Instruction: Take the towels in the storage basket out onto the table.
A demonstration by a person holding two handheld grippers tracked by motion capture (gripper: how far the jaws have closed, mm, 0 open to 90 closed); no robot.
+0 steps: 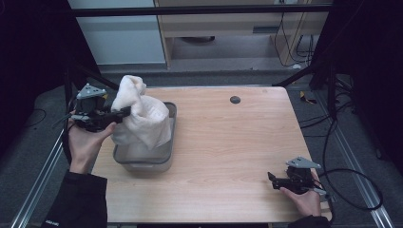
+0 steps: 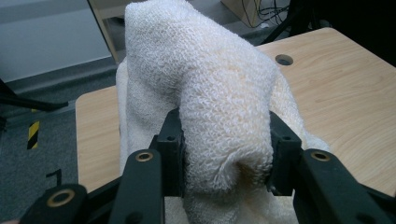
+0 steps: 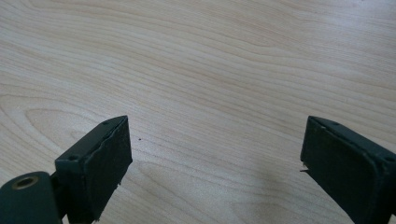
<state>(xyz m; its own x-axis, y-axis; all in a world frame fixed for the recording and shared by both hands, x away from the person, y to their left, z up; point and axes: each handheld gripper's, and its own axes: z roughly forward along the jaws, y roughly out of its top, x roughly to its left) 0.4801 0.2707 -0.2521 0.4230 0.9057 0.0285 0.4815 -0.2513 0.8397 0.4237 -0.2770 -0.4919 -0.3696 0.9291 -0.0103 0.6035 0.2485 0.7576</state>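
A thick cream towel [image 1: 140, 115] hangs bunched above a clear grey plastic bin [image 1: 166, 159] at the table's left side, its lower part still inside the bin. My left gripper [image 1: 124, 112] is shut on the towel's side, coming in from the left. In the left gripper view both black jaws press into a fat fold of the towel [image 2: 219, 112], which hides most of the bin. My right gripper [image 1: 272, 180] rests low over the table's front right corner, open, and in the right gripper view its pads [image 3: 100, 165] stand wide apart over bare wood.
The light wood table [image 1: 228, 156] has a round cable hole [image 1: 235, 99] near its far edge. Metal frame rails run along both sides. Cables trail on the floor at the right. A pale cabinet stands beyond the table.
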